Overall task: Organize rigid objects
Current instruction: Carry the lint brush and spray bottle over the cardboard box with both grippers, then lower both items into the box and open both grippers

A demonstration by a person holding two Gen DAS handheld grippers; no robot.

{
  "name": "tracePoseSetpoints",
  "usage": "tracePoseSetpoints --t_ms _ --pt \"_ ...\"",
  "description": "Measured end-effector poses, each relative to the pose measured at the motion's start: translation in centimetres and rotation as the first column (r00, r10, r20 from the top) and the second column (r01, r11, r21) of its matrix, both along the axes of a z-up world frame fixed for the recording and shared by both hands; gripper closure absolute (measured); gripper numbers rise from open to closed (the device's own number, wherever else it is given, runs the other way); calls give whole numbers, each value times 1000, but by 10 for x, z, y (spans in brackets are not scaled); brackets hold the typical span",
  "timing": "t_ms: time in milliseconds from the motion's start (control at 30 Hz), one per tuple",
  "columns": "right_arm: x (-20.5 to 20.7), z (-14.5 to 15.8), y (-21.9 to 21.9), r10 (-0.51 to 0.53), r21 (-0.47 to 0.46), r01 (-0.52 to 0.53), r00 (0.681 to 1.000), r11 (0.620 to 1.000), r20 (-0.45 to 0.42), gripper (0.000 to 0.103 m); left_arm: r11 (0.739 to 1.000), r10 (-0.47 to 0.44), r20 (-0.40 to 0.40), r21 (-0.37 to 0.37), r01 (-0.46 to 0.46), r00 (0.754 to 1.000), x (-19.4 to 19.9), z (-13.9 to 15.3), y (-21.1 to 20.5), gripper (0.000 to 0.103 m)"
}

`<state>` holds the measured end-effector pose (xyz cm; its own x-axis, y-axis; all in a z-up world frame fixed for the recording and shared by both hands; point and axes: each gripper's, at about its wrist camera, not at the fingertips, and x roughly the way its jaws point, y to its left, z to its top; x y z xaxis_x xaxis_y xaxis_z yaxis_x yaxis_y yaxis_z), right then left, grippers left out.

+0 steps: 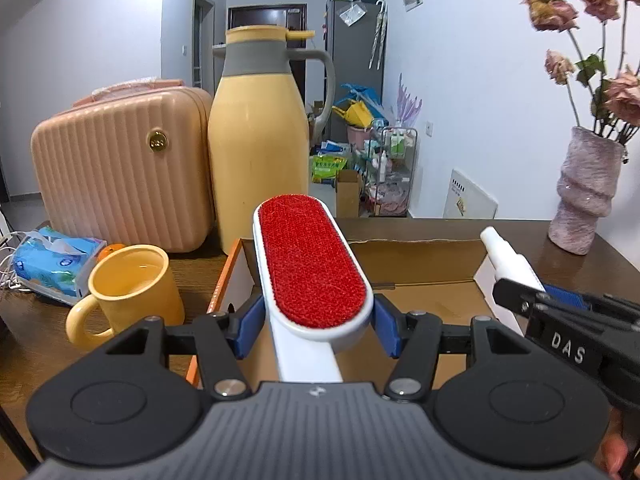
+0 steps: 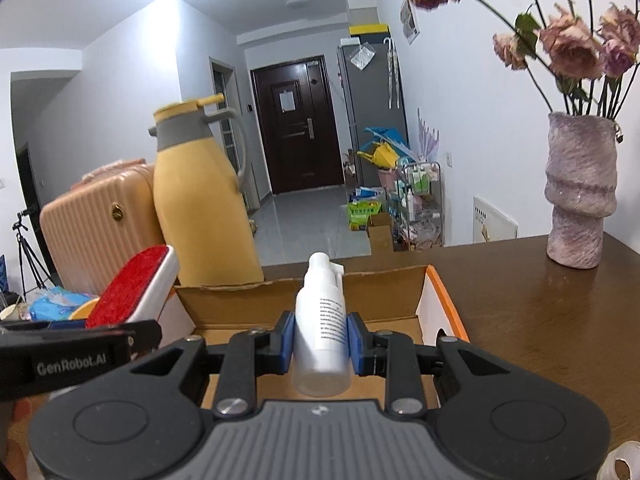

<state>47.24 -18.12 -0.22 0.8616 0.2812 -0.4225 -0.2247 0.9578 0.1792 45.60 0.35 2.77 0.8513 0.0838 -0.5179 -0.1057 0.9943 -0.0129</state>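
- Above the open cardboard box (image 1: 420,268), both grippers hold their loads over its interior.
- The left gripper (image 1: 318,326) has its jaws closed on the lint brush (image 1: 310,268): the blue pads (image 1: 251,326) press the white body from both sides, just behind the red bristle face. The brush head points away from the camera and tilts upward, over the box's left wall.
- The right gripper (image 2: 320,344) has its jaws closed on the white spray bottle (image 2: 322,320). The bottle stands nearly upright between the pads, nozzle end up, over the box's floor.
- The box rests on the brown wooden counter (image 2: 540,320); its outer walls are white with orange edges.
- Left of the box stand a yellow mug (image 1: 132,288), a blue tissue pack (image 1: 48,264) and a ribbed pink case (image 1: 120,184).
- A yellow thermos jug (image 1: 260,132) stands just behind the box's left rear corner, beside the case.
- Right of the box, well apart, a pink vase (image 2: 580,188) holds dried roses.
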Motion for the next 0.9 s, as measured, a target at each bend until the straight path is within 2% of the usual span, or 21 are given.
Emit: tracePoseSetpoints --t_ms 267,467,667,733,767,800,833,867,900 --pt "21 -15 1 -12 -27 11 999 1000 -50 76 1000 2 -50 -2 -2 999 22 -14 3 44" --pt "26 -28 4 -7 -61 1 996 998 -91 76 1000 -15 -128 -19 13 992 29 -27 4 44" --pt "26 -30 8 2 -86 -12 994 996 -112 76 1000 -16 -135 -23 13 991 26 -25 6 43" --pt "28 -31 7 -2 -89 -9 993 996 -122 76 1000 -5 -111 -13 4 994 24 -22 6 41" --pt "28 -30 7 -7 -95 -5 992 995 -124 75 1000 -3 -98 -10 2 995 22 -20 6 32" --pt "28 -30 7 -12 -102 -1 992 995 -124 73 1000 -1 -82 -9 0 997 19 -17 6 19" --pt "27 -29 7 -17 -104 4 992 995 -122 62 1000 6 -64 -5 -7 998 16 -14 6 13" --pt "27 -27 6 -26 -104 13 993 994 -116 41 1000 17 -46 4 -17 999 14 -12 5 6" --pt "26 -25 6 -35 -106 23 994 994 -106 30 1000 25 -25 15 -25 999 11 -9 4 1"
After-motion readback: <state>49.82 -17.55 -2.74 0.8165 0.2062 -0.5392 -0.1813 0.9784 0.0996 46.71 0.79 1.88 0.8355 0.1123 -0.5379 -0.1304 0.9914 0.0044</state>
